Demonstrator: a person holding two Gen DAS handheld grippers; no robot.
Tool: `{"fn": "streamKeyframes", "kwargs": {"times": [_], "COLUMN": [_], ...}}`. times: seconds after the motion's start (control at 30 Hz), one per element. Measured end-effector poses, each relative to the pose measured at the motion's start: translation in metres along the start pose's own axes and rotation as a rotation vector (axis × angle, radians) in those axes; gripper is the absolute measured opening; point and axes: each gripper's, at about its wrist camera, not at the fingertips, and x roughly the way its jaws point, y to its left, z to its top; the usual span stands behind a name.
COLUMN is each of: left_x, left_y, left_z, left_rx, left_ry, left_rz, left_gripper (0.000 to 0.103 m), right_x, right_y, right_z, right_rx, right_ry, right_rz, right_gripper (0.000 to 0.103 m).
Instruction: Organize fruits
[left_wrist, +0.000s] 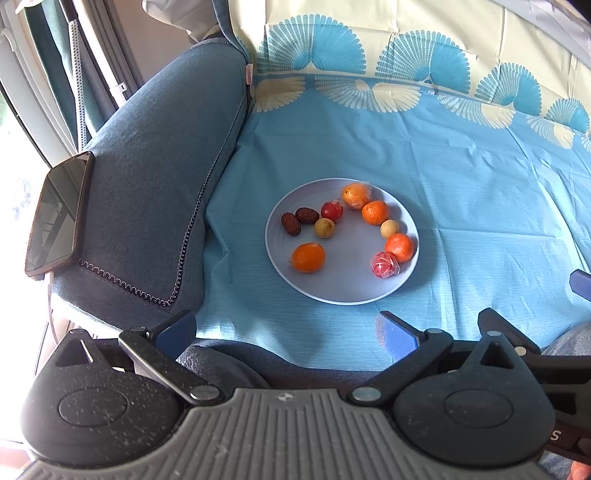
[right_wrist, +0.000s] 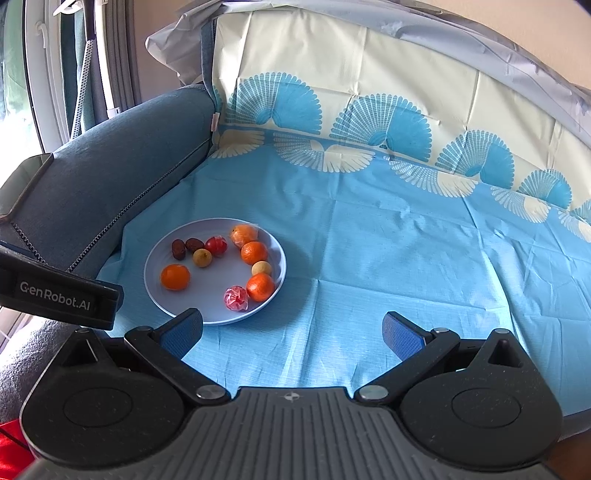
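Observation:
A pale blue plate (left_wrist: 343, 291) (right_wrist: 162, 299) sits on the blue cloth and holds several fruits: oranges (left_wrist: 307, 257) (right_wrist: 175, 277), two dark dates (left_wrist: 291, 223) (right_wrist: 178, 249), two yellowish round fruits (left_wrist: 324, 228) (right_wrist: 202, 257), and red wrapped ones (left_wrist: 384, 264) (right_wrist: 235, 298). My left gripper (left_wrist: 286, 334) hovers open, short of the plate's near rim, nothing between its fingers. My right gripper (right_wrist: 291, 334) is open too, to the right of the plate, its left finger (right_wrist: 183, 332) overlapping the plate's near edge in the right wrist view.
A blue-grey sofa armrest (left_wrist: 147, 177) (right_wrist: 96, 184) rises left of the plate, with a dark phone (left_wrist: 57, 218) lying on it. The patterned cloth (left_wrist: 480, 206) (right_wrist: 406, 240) covers the seat and backrest. A window and curtain lie far left.

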Motion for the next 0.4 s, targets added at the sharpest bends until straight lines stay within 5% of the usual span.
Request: {"fn": "streamKeyframes", "kwargs": {"times": [0.4], "left_x": [-0.0052], "left_y": [0.0011], "left_z": [0.0009], "left_rx": [0.005], "left_ry": [-0.023], "left_rz": [0.019], "left_gripper": [0.103], "right_x": [-0.0018], "right_y": [0.0019], "right_z": [0.0029], "right_rx": [-0.004], "right_ry": [-0.007], "right_rz": [0.002], "right_gripper": [0.102]}}
